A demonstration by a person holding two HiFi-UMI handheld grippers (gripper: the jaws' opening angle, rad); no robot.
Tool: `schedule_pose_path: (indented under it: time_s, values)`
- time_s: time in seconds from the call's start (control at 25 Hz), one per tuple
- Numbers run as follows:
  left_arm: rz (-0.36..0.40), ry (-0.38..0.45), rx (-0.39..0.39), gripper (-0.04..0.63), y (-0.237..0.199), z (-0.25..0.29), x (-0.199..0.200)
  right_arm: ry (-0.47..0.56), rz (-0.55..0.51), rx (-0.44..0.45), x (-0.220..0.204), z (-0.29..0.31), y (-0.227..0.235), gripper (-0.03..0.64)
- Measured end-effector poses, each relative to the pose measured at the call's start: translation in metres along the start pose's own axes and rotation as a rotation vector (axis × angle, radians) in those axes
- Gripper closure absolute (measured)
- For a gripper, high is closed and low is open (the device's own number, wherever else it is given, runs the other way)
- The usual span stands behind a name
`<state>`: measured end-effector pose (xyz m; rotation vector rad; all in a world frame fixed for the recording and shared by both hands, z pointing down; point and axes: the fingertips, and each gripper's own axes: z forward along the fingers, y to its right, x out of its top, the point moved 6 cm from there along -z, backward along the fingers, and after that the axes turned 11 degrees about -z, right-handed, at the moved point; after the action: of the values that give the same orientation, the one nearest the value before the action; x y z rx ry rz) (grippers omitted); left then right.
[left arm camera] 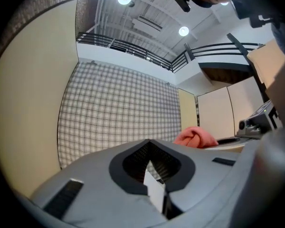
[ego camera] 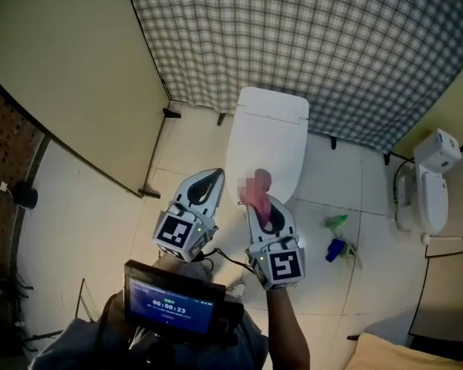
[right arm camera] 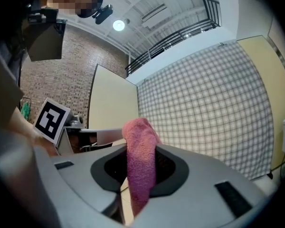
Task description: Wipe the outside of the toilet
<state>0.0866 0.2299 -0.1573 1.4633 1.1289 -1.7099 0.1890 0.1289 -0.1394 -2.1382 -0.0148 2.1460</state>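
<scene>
A white toilet (ego camera: pixel 266 145) with its lid down stands against the checked wall. My right gripper (ego camera: pixel 256 203) is shut on a pink cloth (ego camera: pixel 258 189), held over the near edge of the lid. In the right gripper view the pink cloth (right arm camera: pixel 140 163) sticks up between the jaws. My left gripper (ego camera: pixel 206 182) hovers left of the bowl, shut with nothing held. In the left gripper view the pink cloth (left arm camera: pixel 195 137) shows to the right, beyond the closed jaws.
A green spray bottle (ego camera: pixel 336 223) and a blue bottle (ego camera: pixel 335 250) lie on the floor right of the toilet. A white urinal (ego camera: pixel 430 191) hangs at the far right. A beige partition (ego camera: pixel 69 91) runs along the left.
</scene>
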Motion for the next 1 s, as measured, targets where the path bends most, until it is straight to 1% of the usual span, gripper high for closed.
schedule_pose_path:
  time_s: [0.04, 0.12, 0.32, 0.4, 0.6, 0.84, 1.0]
  values:
    - [0.002, -0.001, 0.008, 0.584, 0.005, -0.003, 0.0, 0.012, -0.011, 0.009, 0.005, -0.001, 0.0, 0.535]
    - [0.006, -0.014, 0.0, 0.584, 0.014, -0.005, -0.002, 0.019, -0.016, 0.002, 0.009, -0.003, 0.001, 0.535]
    - [-0.016, -0.023, -0.031, 0.584, 0.024, -0.005, -0.013, 0.028, -0.023, -0.056, 0.006, -0.005, 0.002, 0.535]
    - [-0.015, -0.022, -0.026, 0.584, 0.035, -0.013, -0.014, 0.06, -0.036, -0.082, 0.008, -0.017, 0.002, 0.535]
    - [0.015, -0.013, -0.01, 0.584, 0.073, -0.035, -0.002, 0.092, -0.023, -0.095, 0.023, -0.055, 0.0, 0.535]
    - [0.006, -0.006, -0.038, 0.584, 0.063, -0.033, -0.021, 0.055, -0.03, -0.112, 0.008, -0.052, -0.003, 0.535]
    - [0.009, 0.0, -0.038, 0.584, 0.079, -0.043, -0.022, 0.066, -0.028, -0.114, 0.011, -0.068, -0.006, 0.535]
